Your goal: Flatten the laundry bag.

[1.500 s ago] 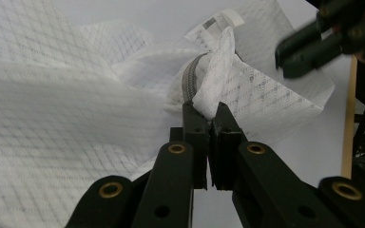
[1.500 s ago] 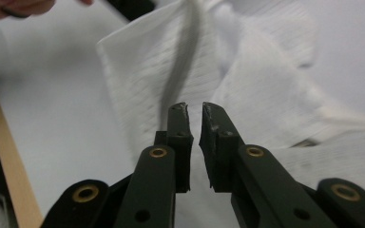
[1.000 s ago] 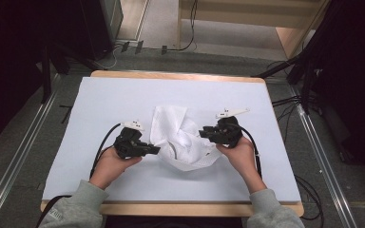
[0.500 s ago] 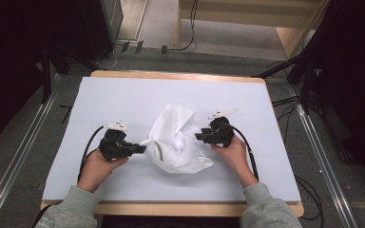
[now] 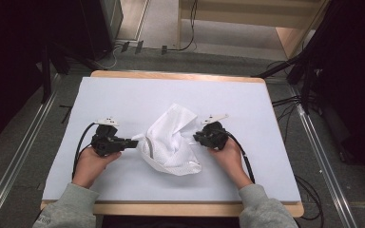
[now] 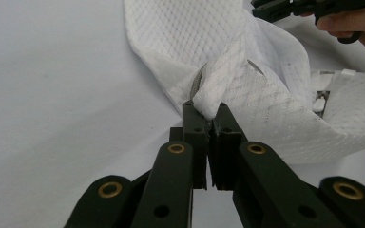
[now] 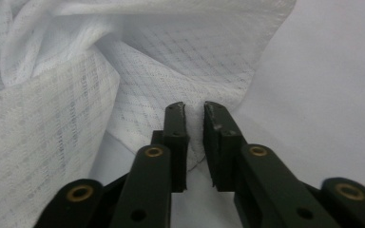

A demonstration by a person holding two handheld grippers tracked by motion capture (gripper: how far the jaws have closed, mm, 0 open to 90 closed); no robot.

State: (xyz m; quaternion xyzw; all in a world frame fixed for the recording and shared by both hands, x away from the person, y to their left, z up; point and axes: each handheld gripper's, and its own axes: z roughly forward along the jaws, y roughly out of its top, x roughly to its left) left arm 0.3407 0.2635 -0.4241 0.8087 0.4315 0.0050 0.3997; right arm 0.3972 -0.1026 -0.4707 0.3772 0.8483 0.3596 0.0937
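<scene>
A white cloth (image 5: 171,140) is seen crumpled in a heap near the middle of the bench (image 5: 123,99), which is covered with a pale sheet. The cloth has a small woven check pattern, and some folds stand up while one flat part is spread toward the person's side. A thin grey edge is seen peeking out from under a fold in the left gripper view, but what it is cannot be told.

The left hand-held gripper (image 5: 134,141) is held by the person's left hand (image 5: 91,161) at the left side of the cloth. Its jaws are pressed together on a raised fold of the cloth (image 6: 218,90), and the fold is pinched tight between them.

The right hand-held gripper (image 5: 197,137) is held by the right hand (image 5: 225,154) at the right side of the cloth. Its jaws have just been closing. In the right gripper view (image 7: 193,111) a thin gap is seen between the tips, and an edge of the cloth (image 7: 171,66) is lying right at them. Whether the cloth is squeezed there cannot be told for sure.

Grey sleeves (image 5: 66,209) are seen at the near edge of the bench. A black cable (image 5: 78,147) is trailed from each hand-held gripper.
</scene>
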